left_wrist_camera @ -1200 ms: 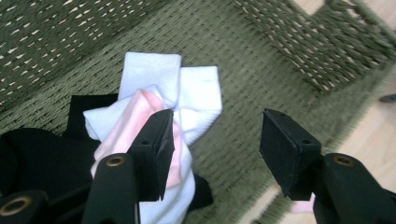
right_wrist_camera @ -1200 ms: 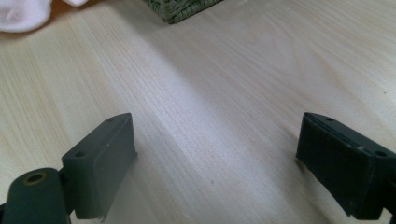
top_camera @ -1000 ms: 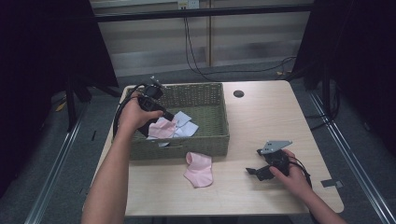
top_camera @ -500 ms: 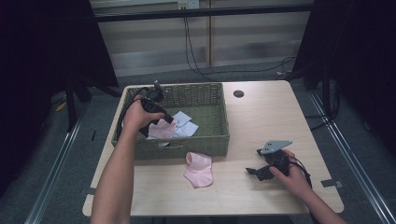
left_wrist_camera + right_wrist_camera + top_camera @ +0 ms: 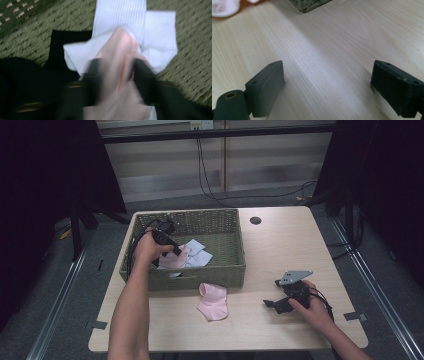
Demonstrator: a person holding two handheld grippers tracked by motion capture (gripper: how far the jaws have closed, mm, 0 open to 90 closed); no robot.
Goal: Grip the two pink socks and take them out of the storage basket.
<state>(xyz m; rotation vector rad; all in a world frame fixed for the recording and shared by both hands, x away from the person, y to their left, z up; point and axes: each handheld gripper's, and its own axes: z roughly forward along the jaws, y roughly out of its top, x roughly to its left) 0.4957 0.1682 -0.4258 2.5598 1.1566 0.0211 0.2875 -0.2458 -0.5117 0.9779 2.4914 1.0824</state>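
Pale wood-grain table (image 5: 295, 250) takes up most of the scene, no writing or labels readable anywhere on it, just a small dark round hole (image 5: 255, 220) near the far edge. Next biggest is the green woven basket (image 5: 220, 270) sitting on the left half of the table, its near wall standing between the person and what's inside. Inside it lie a couple of white ribbed socks (image 5: 160, 32) on the wicker floor, with something black (image 5: 65, 47) beside them, can't tell what. The left gripper (image 5: 170, 251) is down in the basket and its jaws have just been closing in, now pinched on a pink sock (image 5: 120, 62) that's bunched up on top of the white ones. A second pink sock (image 5: 212, 301) lies flat on the table just in front of the basket. Over on the right, the right gripper (image 5: 281, 301) rests on bare wood, jaws spread wide with nothing between them.
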